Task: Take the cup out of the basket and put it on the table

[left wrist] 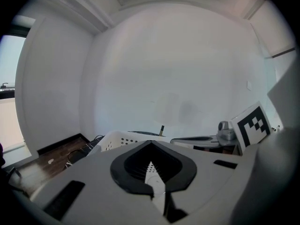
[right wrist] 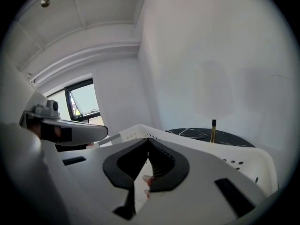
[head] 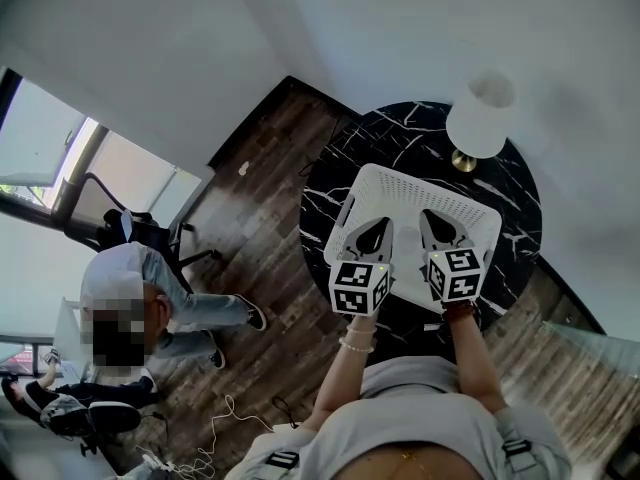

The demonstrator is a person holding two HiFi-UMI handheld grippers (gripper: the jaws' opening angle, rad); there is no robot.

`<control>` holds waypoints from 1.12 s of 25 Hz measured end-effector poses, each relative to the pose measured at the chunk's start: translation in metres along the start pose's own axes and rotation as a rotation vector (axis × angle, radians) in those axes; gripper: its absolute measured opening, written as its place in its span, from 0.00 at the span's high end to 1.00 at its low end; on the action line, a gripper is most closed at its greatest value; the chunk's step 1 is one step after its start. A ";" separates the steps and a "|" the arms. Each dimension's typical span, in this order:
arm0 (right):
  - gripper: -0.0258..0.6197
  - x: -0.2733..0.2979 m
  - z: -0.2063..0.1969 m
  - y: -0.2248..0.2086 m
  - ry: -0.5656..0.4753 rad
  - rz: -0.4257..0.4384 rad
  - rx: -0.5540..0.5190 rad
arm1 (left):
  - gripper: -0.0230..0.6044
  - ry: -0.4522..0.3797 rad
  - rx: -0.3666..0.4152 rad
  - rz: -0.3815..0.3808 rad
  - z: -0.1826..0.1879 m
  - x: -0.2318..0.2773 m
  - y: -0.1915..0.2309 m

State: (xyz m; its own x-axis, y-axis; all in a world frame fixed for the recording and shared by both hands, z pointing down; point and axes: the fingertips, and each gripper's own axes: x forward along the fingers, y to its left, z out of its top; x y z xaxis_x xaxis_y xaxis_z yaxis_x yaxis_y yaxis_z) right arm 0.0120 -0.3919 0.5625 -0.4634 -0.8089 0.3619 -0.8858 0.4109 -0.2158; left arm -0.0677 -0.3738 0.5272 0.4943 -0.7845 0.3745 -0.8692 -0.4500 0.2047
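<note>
Two things in my hands right now: my left hand-held gripper [head: 374,230] and my right hand-held gripper [head: 436,222], side by side over the white perforated plastic basket [head: 405,178]. In the head view they both point away from me, with the marker cubes toward my body.

The left one is clenched. Its black pads meet at the tip with nothing caught in them, and a bit of the basket's dotted wall shows through the loop. The right one is clenched too, tips together, gripping nothing I can make out.

As for the cup, I can't pick it out in any view, since the two grippers hide most of the basket's inside.

The basket rests on the round black marble table with white veins [head: 400,128], toward my side of it. Behind the basket, near the far edge, stands a lamp with a white shade and a brass stem [head: 482,116]. Off to my left there's a dark wooden plank floor [head: 265,208], with a person in jeans [head: 195,310] down there near a black office chair [head: 150,233].
</note>
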 end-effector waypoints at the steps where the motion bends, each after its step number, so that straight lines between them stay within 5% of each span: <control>1: 0.94 0.004 -0.006 -0.002 0.025 -0.004 -0.008 | 0.95 0.004 0.000 -0.003 -0.001 0.002 0.000; 14: 0.94 0.039 -0.075 -0.004 0.345 0.040 -0.113 | 0.95 0.043 -0.023 -0.018 -0.009 0.017 0.017; 18: 0.81 0.044 -0.091 -0.001 0.421 0.074 -0.121 | 0.95 0.053 -0.029 -0.028 -0.011 0.020 0.018; 28: 0.75 0.058 -0.130 -0.001 0.607 0.145 -0.179 | 0.95 0.055 -0.033 -0.032 -0.012 0.024 0.020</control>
State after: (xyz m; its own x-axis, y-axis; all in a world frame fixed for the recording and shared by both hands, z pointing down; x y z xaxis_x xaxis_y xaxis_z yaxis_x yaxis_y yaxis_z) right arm -0.0171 -0.3845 0.7015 -0.4645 -0.3799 0.8000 -0.7796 0.6040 -0.1658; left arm -0.0736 -0.3969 0.5512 0.5216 -0.7449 0.4161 -0.8532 -0.4596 0.2467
